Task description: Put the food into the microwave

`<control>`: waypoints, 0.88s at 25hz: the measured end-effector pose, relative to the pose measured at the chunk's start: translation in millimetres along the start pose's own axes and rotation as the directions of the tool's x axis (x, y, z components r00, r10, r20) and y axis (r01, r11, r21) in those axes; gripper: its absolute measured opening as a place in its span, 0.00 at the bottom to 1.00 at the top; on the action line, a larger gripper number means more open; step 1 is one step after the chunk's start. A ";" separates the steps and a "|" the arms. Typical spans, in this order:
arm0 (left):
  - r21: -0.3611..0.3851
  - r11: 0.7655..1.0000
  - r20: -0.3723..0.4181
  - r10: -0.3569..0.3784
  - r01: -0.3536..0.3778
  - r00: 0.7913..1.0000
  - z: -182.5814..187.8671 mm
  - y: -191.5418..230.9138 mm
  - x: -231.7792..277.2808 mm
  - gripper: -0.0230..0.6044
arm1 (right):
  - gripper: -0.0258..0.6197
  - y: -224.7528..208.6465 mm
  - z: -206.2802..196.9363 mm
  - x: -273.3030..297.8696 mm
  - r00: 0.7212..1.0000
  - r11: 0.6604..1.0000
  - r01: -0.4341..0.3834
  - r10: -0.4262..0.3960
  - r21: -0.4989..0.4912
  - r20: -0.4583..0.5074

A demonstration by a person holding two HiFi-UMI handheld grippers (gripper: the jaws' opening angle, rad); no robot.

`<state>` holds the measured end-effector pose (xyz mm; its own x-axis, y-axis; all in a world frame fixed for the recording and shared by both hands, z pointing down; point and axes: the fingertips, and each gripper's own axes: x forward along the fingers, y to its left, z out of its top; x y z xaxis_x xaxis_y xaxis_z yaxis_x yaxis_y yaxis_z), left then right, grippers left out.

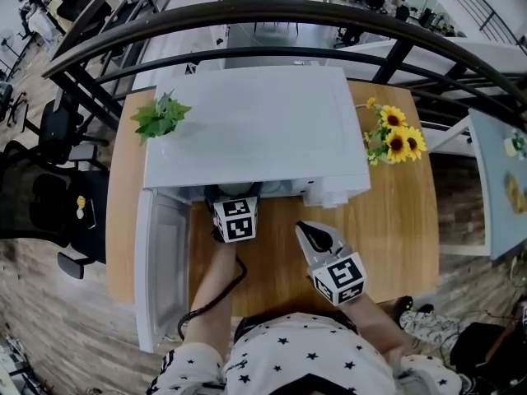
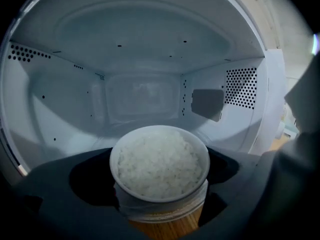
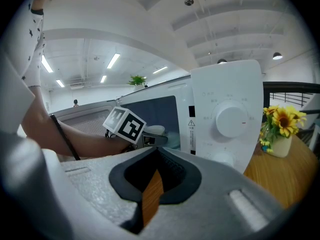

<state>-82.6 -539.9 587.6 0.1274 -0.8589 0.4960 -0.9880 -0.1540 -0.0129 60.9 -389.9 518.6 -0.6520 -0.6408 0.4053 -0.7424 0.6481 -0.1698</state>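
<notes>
A white bowl of rice (image 2: 159, 164) sits between the dark jaws of my left gripper (image 2: 159, 186), which is shut on the bowl's sides. The bowl is at the mouth of the white microwave (image 1: 255, 122), just in front of its empty cavity (image 2: 142, 99). In the head view only the left gripper's marker cube (image 1: 235, 219) shows, at the microwave's opening; its jaws are hidden under the microwave's top. My right gripper (image 3: 157, 151) is shut with nothing in it. It hovers over the wooden table (image 1: 395, 229) in front of the control panel (image 3: 227, 114).
The microwave door (image 1: 160, 262) hangs open to the left, along the table's left edge. A vase of sunflowers (image 1: 395, 142) stands right of the microwave. A green plant (image 1: 160, 115) sits at its left top corner. A dark railing runs behind the table.
</notes>
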 end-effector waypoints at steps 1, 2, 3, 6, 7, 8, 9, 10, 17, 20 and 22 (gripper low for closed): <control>0.003 1.000 -0.004 0.003 -0.003 1.000 -0.6 0.1 0.7 0.83 | 0.05 0.4 -0.1 -0.3 1.000 1.000 0.000 0.000 0.001 0.001; 0.003 1.000 -0.006 0.006 -0.006 1.000 -0.9 0.3 1.1 0.83 | 0.05 0.7 -0.3 -0.7 1.000 1.000 0.001 -0.001 0.001 0.002; 0.002 1.000 -0.005 0.009 -0.009 1.000 -0.7 0.5 1.3 0.83 | 0.05 0.9 -0.5 -1.1 1.000 1.000 0.002 -0.002 0.002 0.002; 0.000 1.000 -0.001 0.015 -0.015 1.000 -0.6 0.8 2.0 0.83 | 0.05 1.9 -1.4 -2.8 1.000 1.000 0.003 -0.003 0.004 0.004; -0.001 1.000 -0.001 0.016 -0.016 1.000 -0.8 0.8 2.1 0.83 | 0.05 2.2 -1.8 -3.6 1.000 1.000 0.004 -0.004 0.004 0.004; -0.002 1.000 -0.002 0.017 -0.017 1.000 -0.8 0.7 2.1 0.83 | 0.05 2.6 -2.2 -4.4 1.000 1.000 0.005 -0.005 0.003 0.003; -0.005 1.000 -0.004 0.019 -0.019 1.000 -0.9 0.6 1.9 0.83 | 0.05 2.8 -2.7 -5.3 1.000 1.000 0.007 -0.007 0.003 0.002; -0.007 1.000 -0.005 0.021 -0.021 1.000 -0.9 0.5 1.7 0.83 | 0.05 3.1 -3.0 -6.2 1.000 1.000 0.009 -0.009 0.003 0.002; -0.017 0.999 0.000 0.030 -0.030 1.000 -0.6 0.7 0.2 0.83 | 0.05 7.4 -4.6 -14.2 1.000 1.000 0.016 -0.016 0.006 0.008; -0.018 0.999 -0.001 0.031 -0.031 1.000 -3.0 0.8 -4.0 0.83 | 0.05 10.8 -6.6 -18.8 1.000 1.000 0.023 -0.023 0.008 0.011; -0.013 0.999 0.011 0.032 -0.032 0.999 -3.8 1.0 -9.6 0.83 | 0.05 14.3 -8.2 -22.4 0.999 1.000 0.029 -0.029 0.010 0.013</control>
<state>-85.2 -529.9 586.1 0.0969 -0.8690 0.4853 -0.9926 -0.1201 -0.0169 66.1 -362.9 514.4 -0.6323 -0.6647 0.3980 -0.7624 0.6251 -0.1673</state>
